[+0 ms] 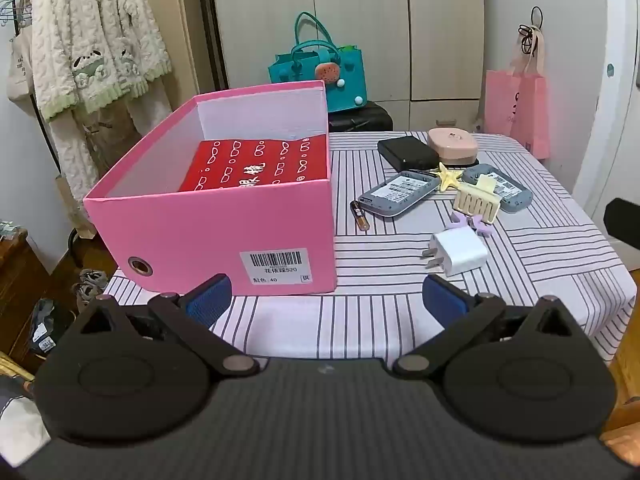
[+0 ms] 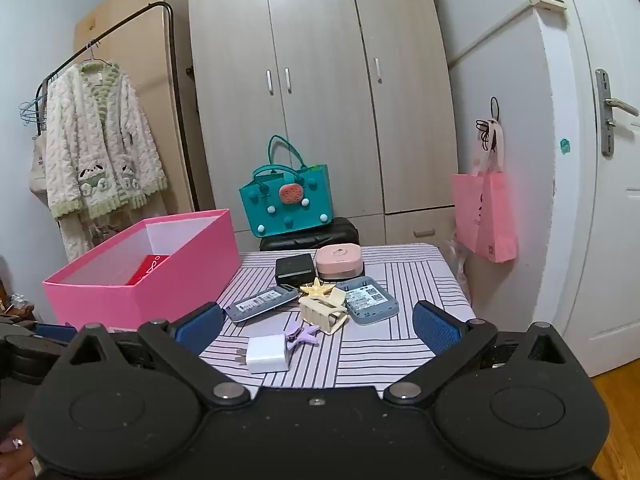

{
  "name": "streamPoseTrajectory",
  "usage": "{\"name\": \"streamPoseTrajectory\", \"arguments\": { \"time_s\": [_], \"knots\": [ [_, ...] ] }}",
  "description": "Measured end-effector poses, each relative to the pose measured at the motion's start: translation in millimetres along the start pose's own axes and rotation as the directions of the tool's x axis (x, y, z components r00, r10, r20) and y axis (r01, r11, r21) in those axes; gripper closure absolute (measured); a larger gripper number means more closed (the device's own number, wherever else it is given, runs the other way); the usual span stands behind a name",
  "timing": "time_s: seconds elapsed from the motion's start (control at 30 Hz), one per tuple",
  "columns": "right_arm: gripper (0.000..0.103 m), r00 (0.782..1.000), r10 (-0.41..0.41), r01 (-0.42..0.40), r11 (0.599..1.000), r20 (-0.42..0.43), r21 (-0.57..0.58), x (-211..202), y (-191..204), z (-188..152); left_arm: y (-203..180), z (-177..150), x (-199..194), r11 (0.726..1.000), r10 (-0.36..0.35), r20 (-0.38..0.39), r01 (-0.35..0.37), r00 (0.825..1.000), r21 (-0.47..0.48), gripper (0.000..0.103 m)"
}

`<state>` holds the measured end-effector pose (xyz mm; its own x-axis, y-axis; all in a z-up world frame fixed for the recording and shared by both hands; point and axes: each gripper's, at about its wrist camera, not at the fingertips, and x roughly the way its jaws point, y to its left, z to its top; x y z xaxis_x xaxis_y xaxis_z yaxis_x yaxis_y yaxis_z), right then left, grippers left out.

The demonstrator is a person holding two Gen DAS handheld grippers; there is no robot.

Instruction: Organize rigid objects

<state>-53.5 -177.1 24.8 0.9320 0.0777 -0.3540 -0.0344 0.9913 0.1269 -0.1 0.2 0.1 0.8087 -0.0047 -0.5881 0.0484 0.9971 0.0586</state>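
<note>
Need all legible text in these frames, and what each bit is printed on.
"花依踩520", roughly, under a barcode: white label on the pink box.
"40", same label, after two blurred characters.
White characters on the red box inside: cut off, unreadable.
Stickers on the two grey devices: too small.
Tote bag print: blurred.

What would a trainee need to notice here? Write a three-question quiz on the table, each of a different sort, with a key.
1. True or false: the pink box holds a red item.
2. Multiple choice: the white charger lies nearest to
A. the pink case
B. the purple clip
C. the black box
3. Fill in: both grippers, left gripper and right gripper, have their fingers ____.

Key: 1 true; 2 B; 3 open
</note>
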Motion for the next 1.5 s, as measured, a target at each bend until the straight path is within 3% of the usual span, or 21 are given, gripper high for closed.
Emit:
{"name": "streamPoseTrajectory", "arguments": {
  "time_s": [1.5],
  "knots": [
    [0.0,0.999,-0.033,0.033,0.999,-0.013,-0.017,3.7,-4.4,-6.3,-3.6,-7.9,-1.0,1.0,0.008,0.011,-0.008,1.0,0.01,0.0]
  ]
}}
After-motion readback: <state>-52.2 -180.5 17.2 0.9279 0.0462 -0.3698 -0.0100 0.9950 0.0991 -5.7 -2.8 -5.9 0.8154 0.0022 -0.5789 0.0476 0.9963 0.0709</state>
